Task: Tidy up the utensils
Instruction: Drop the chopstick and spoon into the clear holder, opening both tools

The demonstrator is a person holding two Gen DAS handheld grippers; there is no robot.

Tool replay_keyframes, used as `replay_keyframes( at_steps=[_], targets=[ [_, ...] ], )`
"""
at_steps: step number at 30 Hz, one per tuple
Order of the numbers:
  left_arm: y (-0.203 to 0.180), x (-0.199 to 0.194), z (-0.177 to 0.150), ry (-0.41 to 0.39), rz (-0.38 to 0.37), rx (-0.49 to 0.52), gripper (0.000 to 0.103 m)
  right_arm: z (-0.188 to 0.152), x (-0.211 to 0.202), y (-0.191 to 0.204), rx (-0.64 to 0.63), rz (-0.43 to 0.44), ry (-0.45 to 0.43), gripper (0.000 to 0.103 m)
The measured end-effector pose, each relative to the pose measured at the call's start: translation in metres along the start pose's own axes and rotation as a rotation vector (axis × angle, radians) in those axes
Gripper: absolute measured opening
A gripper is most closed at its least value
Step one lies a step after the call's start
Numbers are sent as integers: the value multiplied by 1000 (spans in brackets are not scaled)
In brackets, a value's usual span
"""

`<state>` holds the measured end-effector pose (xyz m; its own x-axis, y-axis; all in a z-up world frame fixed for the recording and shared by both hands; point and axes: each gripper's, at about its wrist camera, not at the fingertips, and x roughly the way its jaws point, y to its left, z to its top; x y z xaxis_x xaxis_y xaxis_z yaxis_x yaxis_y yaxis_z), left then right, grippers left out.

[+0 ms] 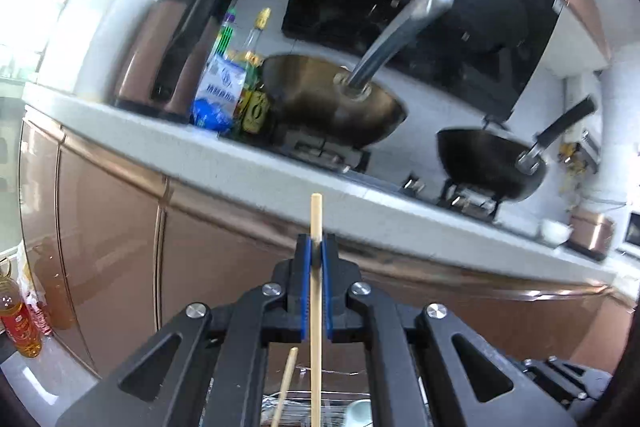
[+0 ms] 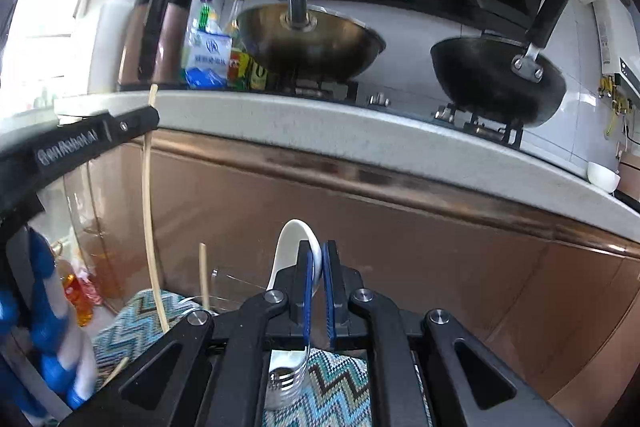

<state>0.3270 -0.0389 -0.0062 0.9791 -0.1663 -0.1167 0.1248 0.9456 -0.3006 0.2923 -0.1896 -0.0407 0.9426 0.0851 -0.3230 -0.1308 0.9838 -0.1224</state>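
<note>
Roughly level, the left gripper (image 1: 316, 251) is clamped on an upright chopstick (image 1: 316, 227); the right gripper (image 2: 317, 259) is clenched on a white spoon (image 2: 294, 239), both faced toward a pale countertop (image 2: 320, 123) with two woks (image 2: 312, 43).

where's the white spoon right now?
The white spoon is clamped upright in the right gripper, centre-bottom of the right wrist view, above the zigzag mat. A fork hangs below the jaws.
</note>
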Motion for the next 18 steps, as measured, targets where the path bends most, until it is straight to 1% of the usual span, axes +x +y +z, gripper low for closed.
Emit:
replay_keyframes(
  at_steps=[3, 6, 9, 11, 13, 15, 16, 17, 18],
  targets=[
    [3, 23, -25, 23, 41, 24, 5, -15, 18, 4, -10, -8, 6, 5],
    [5, 34, -46, 42, 65, 41, 5, -31, 32, 11, -20, -7, 18, 5],
    [7, 38, -59, 45, 88, 53, 5, -47, 44, 13, -14, -7, 41, 6],
    [9, 38, -63, 51, 90, 47, 6, -54, 48, 13, -1, 4, 56, 6],
    [13, 37, -66, 58, 97, 45, 7, -60, 49, 13, 9, 11, 70, 9],
    [15, 32, -64, 60, 98, 34, 10, -63, 48, 14, 16, 21, 79, 14],
    [16, 28, -62, 57, 95, 27, 15, -64, 46, 14, 23, 21, 82, 20],
    [15, 22, -60, 50, 95, 27, 21, -63, 43, 14, 26, 18, 78, 24],
    [14, 19, -56, 42, 98, 32, 24, -63, 41, 14, 28, 16, 76, 24]
  ],
)
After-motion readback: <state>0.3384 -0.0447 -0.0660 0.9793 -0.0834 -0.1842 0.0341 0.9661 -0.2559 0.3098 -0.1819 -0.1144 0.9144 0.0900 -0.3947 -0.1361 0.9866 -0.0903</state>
